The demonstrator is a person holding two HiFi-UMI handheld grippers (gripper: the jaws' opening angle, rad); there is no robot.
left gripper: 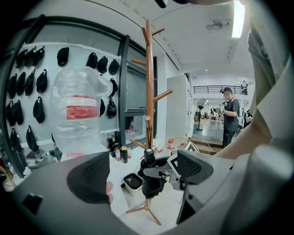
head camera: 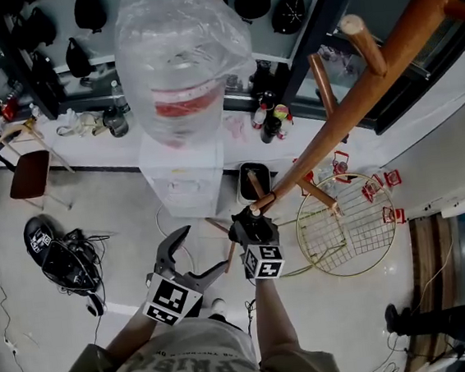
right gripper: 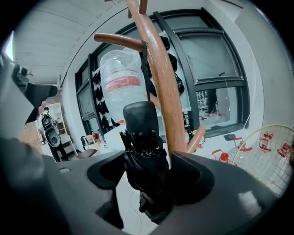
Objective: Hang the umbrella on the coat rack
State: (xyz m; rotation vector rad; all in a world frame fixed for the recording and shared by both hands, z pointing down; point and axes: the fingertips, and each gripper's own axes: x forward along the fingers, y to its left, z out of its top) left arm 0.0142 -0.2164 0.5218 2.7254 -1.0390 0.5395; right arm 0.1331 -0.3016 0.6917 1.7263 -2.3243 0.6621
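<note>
Shirt (head camera: 185, 363), head view: pale block capitals run across the fabric. "PRIS" can be made out; the rest is lost in the folds.

Water bottle (head camera: 175, 71): red label band (head camera: 179, 106), print too blurred to read in any view.

Cube (head camera: 168, 299) on left gripper (head camera: 202, 250) and cube (head camera: 263, 260) on right gripper (head camera: 252, 218): black-and-white square code patterns, no letters or digits.

Nothing else legible.

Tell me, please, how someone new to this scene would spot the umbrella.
Find the tall wooden coat rack in front of the dark-framed window. Close against its pole, between the right gripper's jaws, sits the umbrella: folded, compact and black, unlike the brown wooden pegs beside it.
</note>
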